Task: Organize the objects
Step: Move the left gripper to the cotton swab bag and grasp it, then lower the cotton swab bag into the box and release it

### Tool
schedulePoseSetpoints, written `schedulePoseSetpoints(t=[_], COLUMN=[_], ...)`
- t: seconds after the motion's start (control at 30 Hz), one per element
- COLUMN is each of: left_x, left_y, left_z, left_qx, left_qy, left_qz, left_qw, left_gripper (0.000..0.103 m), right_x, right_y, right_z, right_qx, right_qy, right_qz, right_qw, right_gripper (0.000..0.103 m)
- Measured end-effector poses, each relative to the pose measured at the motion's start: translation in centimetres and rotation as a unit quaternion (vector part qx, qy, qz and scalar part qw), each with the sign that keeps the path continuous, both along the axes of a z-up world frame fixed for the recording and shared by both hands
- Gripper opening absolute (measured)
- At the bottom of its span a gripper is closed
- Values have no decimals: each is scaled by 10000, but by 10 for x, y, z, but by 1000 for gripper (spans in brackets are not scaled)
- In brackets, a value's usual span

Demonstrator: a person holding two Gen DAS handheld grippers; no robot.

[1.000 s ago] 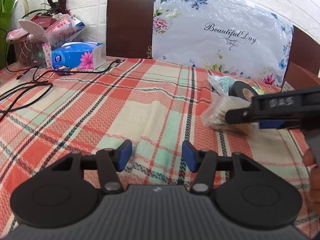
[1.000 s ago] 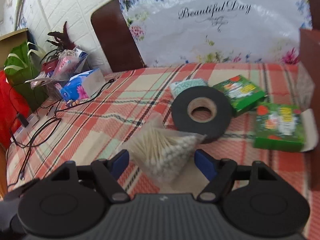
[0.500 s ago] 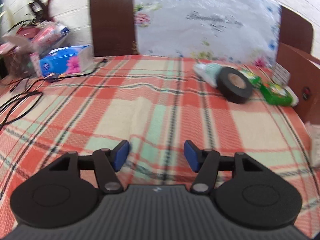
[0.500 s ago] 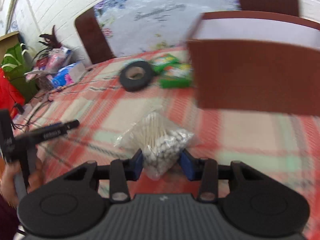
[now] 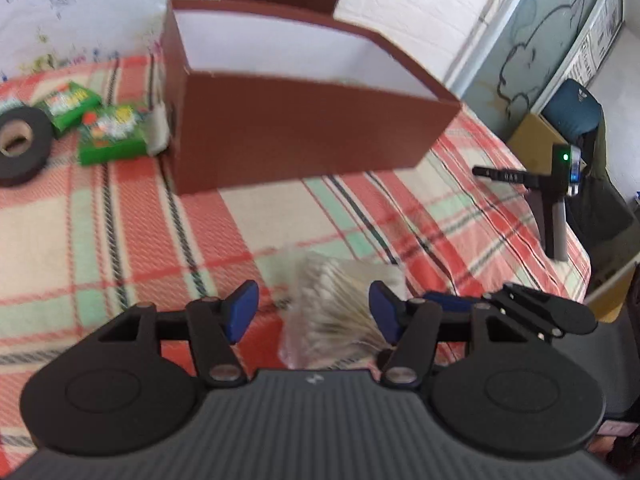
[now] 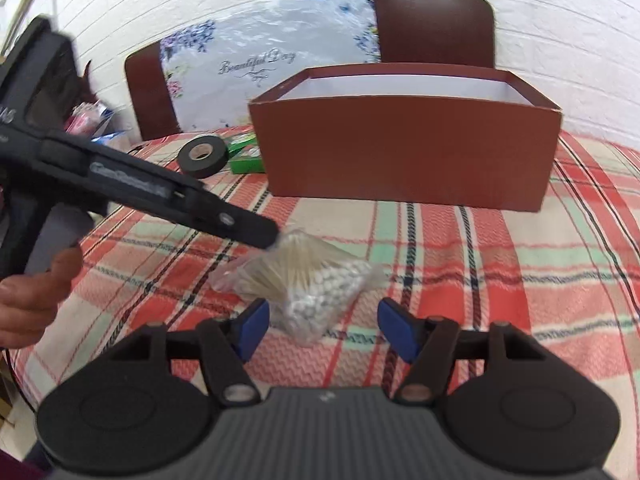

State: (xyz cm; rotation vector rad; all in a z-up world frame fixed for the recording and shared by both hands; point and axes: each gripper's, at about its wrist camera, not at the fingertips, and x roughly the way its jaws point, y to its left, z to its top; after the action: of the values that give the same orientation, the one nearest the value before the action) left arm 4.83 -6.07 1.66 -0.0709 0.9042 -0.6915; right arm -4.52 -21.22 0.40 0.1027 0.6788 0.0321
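A clear bag of cotton swabs (image 6: 308, 288) lies on the plaid cloth in front of the brown open box (image 6: 404, 152). My right gripper (image 6: 324, 330) straddles the bag's near end. Its jaws are opening and the blue pads stand clear of the bag. My left gripper (image 6: 266, 238) reaches in from the left, its tips at the bag's far end. In the left wrist view the bag (image 5: 336, 296) sits blurred between the left gripper's (image 5: 312, 314) spread pads, with a gap at the left pad. The brown box (image 5: 300, 132) is beyond it.
A black tape roll (image 6: 202, 156) and two green packets (image 5: 112, 132) lie left of the box. Chairs and a flowered cushion (image 6: 256, 64) stand behind the table. A black pistol-shaped device with a green light (image 5: 556, 196) stands at the table's right edge. A hand (image 6: 32, 296) holds the left gripper.
The right gripper carried the swab bag from beside the tape roll to in front of the box, then let it go. The left gripper swung right and now brackets the bag.
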Motion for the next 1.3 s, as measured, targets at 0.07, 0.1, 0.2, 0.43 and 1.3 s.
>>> schedulePoseSetpoints(t=[0.07,0.1,0.2,0.43,1.3], left_x=[5,5,4,27,72], left_y=[-8,-9,-9,-14,3], left_z=[-14,-19,-9,90,83], left_qx=[-122,-188,-149,-414,152], left_qy=[496,552,458,-934,-1295], left_qz=[-79,-62,-1,33,1288], left_qw=[9987,9983,9988,9948,9831], left_gripper=[55,53,45,44,44], right_x=[6,10,21,42,113], right_y=[1,1,2,-9,-32], right_z=[-3,-6,-9,61,67], right_qx=[-5,28,-50,-274,22], right_qy=[1,28,39,-1251,-1685], right_qz=[75,123,135,40,-331], right_qw=[10000,9999,9999,9918,9851], right_gripper=[60,56,46,45,72])
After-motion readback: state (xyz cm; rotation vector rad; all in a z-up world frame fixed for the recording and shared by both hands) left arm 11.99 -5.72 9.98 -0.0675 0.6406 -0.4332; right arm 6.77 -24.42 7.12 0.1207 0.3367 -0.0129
